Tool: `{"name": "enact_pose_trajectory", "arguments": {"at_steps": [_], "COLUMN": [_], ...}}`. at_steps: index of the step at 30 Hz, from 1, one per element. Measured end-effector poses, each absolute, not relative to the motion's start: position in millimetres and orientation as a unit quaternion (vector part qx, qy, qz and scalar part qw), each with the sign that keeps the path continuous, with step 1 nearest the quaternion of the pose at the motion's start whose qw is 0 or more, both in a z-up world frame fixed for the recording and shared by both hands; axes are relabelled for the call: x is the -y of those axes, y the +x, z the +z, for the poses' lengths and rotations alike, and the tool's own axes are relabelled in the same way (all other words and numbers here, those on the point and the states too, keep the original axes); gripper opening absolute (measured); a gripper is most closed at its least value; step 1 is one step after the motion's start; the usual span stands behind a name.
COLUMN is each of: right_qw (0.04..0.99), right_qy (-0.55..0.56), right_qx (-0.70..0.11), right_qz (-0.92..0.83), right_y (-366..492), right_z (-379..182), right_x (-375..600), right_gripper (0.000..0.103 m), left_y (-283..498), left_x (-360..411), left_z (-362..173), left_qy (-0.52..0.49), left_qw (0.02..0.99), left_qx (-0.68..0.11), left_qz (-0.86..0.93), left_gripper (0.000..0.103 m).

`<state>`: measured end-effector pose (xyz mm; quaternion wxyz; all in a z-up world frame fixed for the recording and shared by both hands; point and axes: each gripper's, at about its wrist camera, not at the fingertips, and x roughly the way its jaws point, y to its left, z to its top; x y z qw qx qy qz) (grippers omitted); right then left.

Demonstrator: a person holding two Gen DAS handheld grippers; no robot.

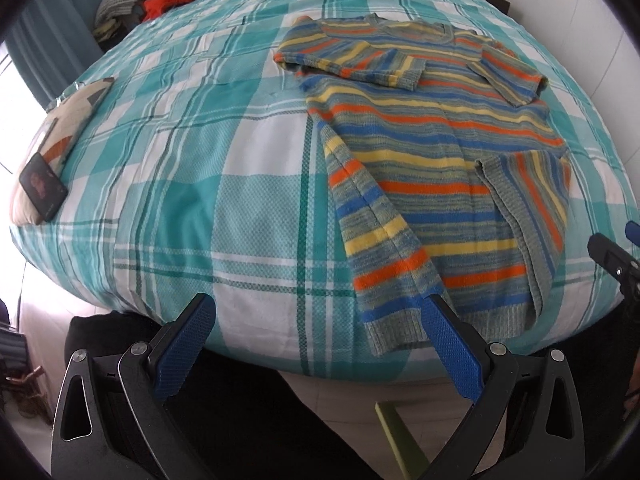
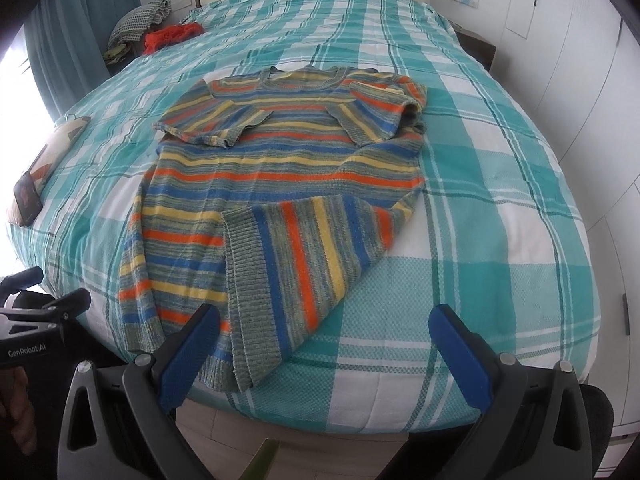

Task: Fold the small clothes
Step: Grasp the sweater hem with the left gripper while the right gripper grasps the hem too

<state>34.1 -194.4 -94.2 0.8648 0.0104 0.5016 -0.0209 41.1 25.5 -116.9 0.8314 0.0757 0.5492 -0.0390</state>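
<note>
A small striped knit sweater point(image 1: 440, 140) point(image 2: 280, 168) in orange, yellow, blue and grey lies flat on the bed. Both sleeves are folded across its chest, and its lower right corner is turned over onto the body. My left gripper point(image 1: 320, 312) is open at the bed's near edge, its right finger point(image 1: 452, 352) over the sweater's lower left hem. My right gripper point(image 2: 326, 324) is open too, with its left finger point(image 2: 188, 356) over the hem of the folded-over flap. Neither holds anything.
The bed carries a teal and white plaid cover point(image 1: 224, 200) point(image 2: 480, 200). A cushion with a dark phone point(image 1: 43, 186) on it lies at the left edge. An orange garment point(image 2: 172, 34) and a grey knit one point(image 2: 140, 20) sit far left.
</note>
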Motion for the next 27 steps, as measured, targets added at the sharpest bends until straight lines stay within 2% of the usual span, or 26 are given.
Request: {"name": "enact_pose_trajectory", "arguments": {"at_steps": [10,12,13,14,15,16,17,19,21,23,24,25,26,27], "right_qw": [0.841,0.843,0.845,0.848,0.851,0.853,0.854,0.858,0.861,0.864,0.864,0.862,0.859,0.853], "right_qy": [0.000,-0.020,-0.030,-0.033,-0.026,-0.010,0.009,0.039,0.068,0.097,0.109,0.120,0.131,0.143], "right_qx": [-0.537,-0.536,-0.533,-0.528,-0.523,-0.522,-0.519,-0.511,-0.503,-0.494,-0.492,-0.492,-0.495,-0.502], "right_qz": [0.059,0.048,0.039,0.033,0.027,0.026,0.028,0.027,0.029,0.023,0.018,0.010,0.000,-0.010], "right_y": [128,139,143,144,143,141,137,125,107,84,70,57,44,32], "right_z": [-149,-162,-166,-167,-165,-159,-152,-135,-116,-99,-92,-87,-85,-85], "right_x": [139,130,128,130,135,142,151,170,190,213,225,236,248,259], "right_gripper": [0.102,0.094,0.082,0.062,0.051,0.027,0.007,0.006,0.006,0.006,0.006,0.006,0.006,0.006], "left_y": [26,28,30,33,36,40,42,46,48,48,47,47,46,46], "left_x": [-2,5,9,12,14,14,14,11,7,1,-3,-8,-14,-21], "left_z": [-142,-147,-151,-155,-159,-163,-166,-167,-166,-162,-160,-158,-156,-155], "left_qy": [0.100,0.110,0.116,0.119,0.118,0.115,0.110,0.094,0.070,0.056,0.051,0.048,0.041,0.027], "left_qw": [0.822,0.824,0.823,0.822,0.820,0.819,0.821,0.824,0.825,0.826,0.826,0.826,0.825,0.823], "left_qx": [-0.558,-0.552,-0.552,-0.552,-0.554,-0.556,-0.555,-0.553,-0.554,-0.552,-0.552,-0.553,-0.555,-0.558], "left_qz": [-0.061,-0.071,-0.073,-0.076,-0.080,-0.081,-0.079,-0.079,-0.089,-0.097,-0.100,-0.099,-0.100,-0.103], "left_gripper": [0.103,0.103,0.102,0.102,0.102,0.101,0.094,0.078,0.069,0.040,0.032,0.015,0.010,0.010]}}
